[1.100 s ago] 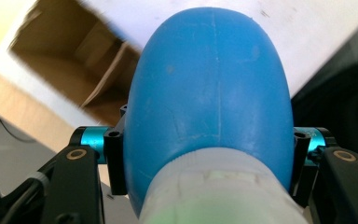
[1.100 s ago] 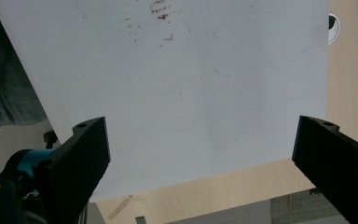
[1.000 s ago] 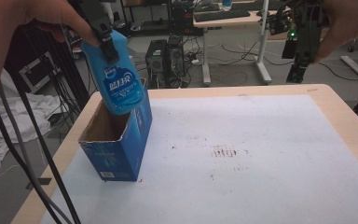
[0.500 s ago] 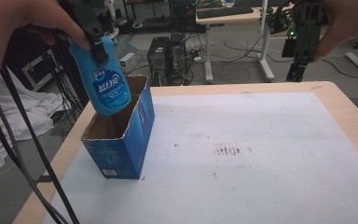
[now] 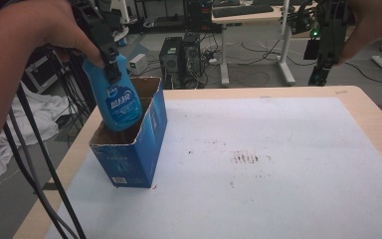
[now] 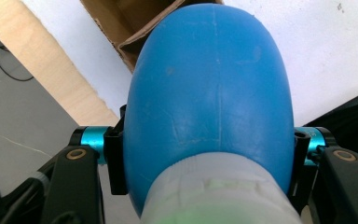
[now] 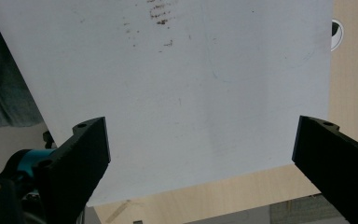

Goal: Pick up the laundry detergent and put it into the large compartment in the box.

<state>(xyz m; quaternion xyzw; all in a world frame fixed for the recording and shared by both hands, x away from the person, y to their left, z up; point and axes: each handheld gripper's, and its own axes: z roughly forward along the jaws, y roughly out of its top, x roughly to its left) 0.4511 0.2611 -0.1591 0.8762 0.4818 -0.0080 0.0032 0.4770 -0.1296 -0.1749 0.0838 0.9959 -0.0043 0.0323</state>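
A blue plastic bottle (image 5: 121, 102) with a white label hangs tilted, its base inside the open top of a blue cardboard box (image 5: 129, 159) at the table's left side. My left gripper (image 5: 109, 57) is shut on the bottle's upper part, just below the neck. In the left gripper view the bottle (image 6: 209, 93) bulges between the black jaws of the left gripper (image 6: 209, 158), with the box's brown inside (image 6: 121, 18) beyond it. My right gripper (image 5: 321, 74) hangs high over the far right edge, open; the right gripper (image 7: 200, 144) has nothing between its wide jaws.
A white mat (image 5: 278, 149) covers the wooden table (image 5: 368, 99) and carries dark smudges (image 5: 248, 158) near its middle. Black cables (image 5: 35, 164) trail down at the left. Desks and computer towers (image 5: 181, 55) stand on the floor beyond the far edge.
My left gripper has come down with the bottle, whose base has sunk from above the box into its opening. The right gripper has kept its place.
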